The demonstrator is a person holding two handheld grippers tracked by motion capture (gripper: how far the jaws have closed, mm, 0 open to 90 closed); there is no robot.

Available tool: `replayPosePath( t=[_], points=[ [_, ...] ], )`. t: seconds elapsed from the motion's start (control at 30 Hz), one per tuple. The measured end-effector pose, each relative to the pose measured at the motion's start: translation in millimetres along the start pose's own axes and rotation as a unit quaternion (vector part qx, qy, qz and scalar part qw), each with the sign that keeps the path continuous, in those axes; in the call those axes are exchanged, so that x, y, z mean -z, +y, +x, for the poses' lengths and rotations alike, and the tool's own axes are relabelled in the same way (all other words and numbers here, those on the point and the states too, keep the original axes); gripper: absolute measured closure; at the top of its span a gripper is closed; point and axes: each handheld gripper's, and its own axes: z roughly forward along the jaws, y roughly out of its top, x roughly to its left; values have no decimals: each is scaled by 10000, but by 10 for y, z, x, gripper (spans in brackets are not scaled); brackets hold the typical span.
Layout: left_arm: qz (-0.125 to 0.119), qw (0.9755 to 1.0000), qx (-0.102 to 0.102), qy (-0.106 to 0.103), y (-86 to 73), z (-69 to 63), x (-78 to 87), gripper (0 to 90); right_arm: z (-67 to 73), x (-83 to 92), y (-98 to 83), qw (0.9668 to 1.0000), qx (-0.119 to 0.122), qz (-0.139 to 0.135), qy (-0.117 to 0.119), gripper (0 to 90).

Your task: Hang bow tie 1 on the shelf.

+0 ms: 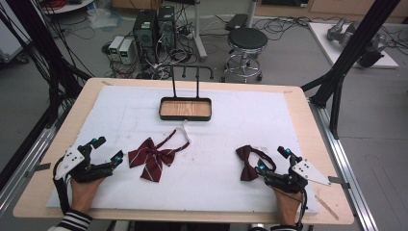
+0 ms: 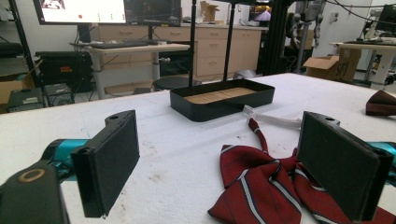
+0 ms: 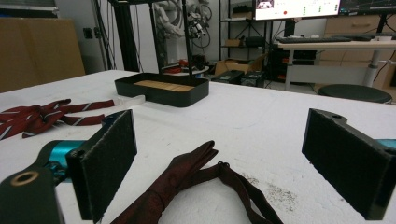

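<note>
My left tongs stand wide open with nothing between the pads, resting low on the white mat of the desk. The striped bow tie lies just beside them, toward the middle of the desk. In the left gripper view its wings sit ahead of the gap and lean toward one pad, so this tie is plainly the left hand's to take. Its wings run roughly along the near edge of the desk, and its strap trails away toward the black tray at the back.

My right tongs are also spread wide and hold nothing. The dark bow tie lies right at their tips — in the right gripper view one wing runs up between the pads without either pad pressing it. Its long axis points away from me, more or less in line with the tongs.

I judge the right hand is better placed: its tie is already inside the gap, while the left must slide sideways — toward the middle — before closing.
</note>
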Motion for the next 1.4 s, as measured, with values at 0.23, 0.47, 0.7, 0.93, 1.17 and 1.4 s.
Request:
replayPosePath(
  t=[0.23,0.47,0.7,0.93,1.17,1.4],
  points=[
    [5,10000,9,4,1,1,-1,134,1,6,-1,10000,-59,-6,-4,92],
    [15,10000,22,19,3,4,-4,134,3,10,-3,10000,-29,-33,-27,92],
    [147,9998,1,-93,19,19,-14,134,2,10,-3,10000,-23,-37,-17,93],
    [314,9991,-90,-276,161,47,-33,134,-1,12,-3,10000,-30,-43,-28,92],
    [672,9951,-437,-581,389,34,-127,134,-3,15,-4,10000,-36,-59,-14,92],
    [1031,9874,-606,-1036,586,-20,-286,134,0,18,-6,10000,-36,-75,-13,93]
  ],
)
